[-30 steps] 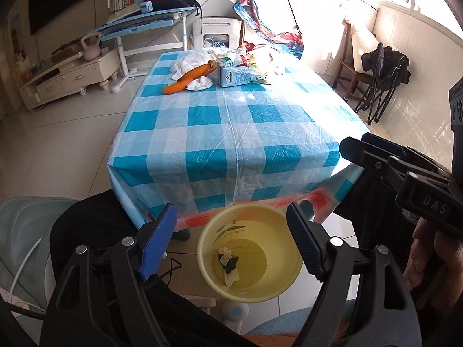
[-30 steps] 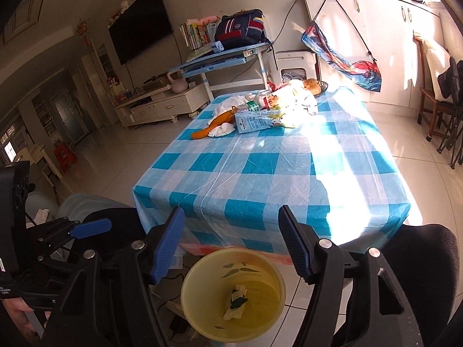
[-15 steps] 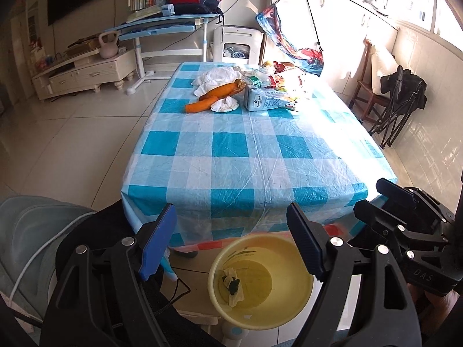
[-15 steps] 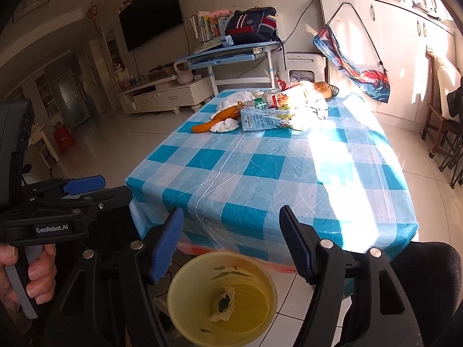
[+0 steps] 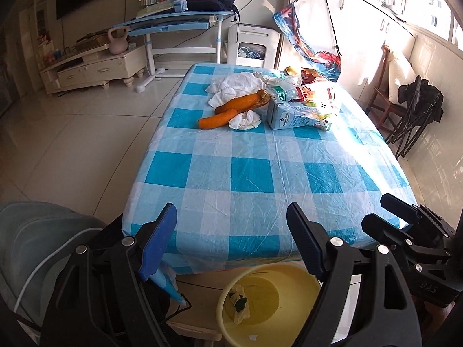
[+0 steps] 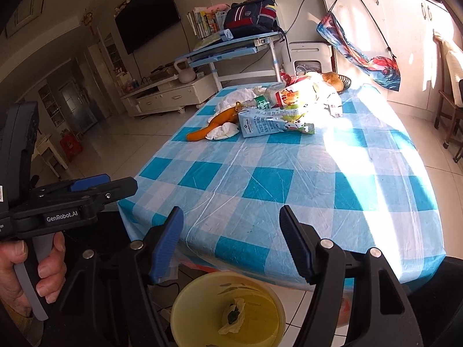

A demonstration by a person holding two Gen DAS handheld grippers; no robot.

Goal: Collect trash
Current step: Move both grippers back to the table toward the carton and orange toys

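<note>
A yellow bin [image 5: 269, 300] stands on the floor below the table's near edge, with a crumpled tissue [image 5: 238, 303] inside; it also shows in the right wrist view [image 6: 228, 309]. Trash lies at the table's far end: two carrots [image 5: 231, 108], white tissues [image 5: 244, 120], a milk carton [image 5: 292, 117], a plastic bottle [image 6: 264, 99] and wrappers [image 5: 315, 92]. My left gripper [image 5: 231, 240] is open and empty above the near edge. My right gripper [image 6: 231, 243] is open and empty beside it, above the bin.
The table has a blue-and-white checked cloth [image 5: 260, 179]. A black chair [image 6: 434, 297] sits at the near right, a grey seat [image 5: 31, 245] at the near left. A folded chair [image 5: 413, 115] stands right of the table, a desk [image 5: 179, 23] and cabinet [image 5: 92, 66] beyond.
Both grippers have risen and tilted up toward the table. The bin has slid lower in both views and the table fills more of them. Both stay open.
</note>
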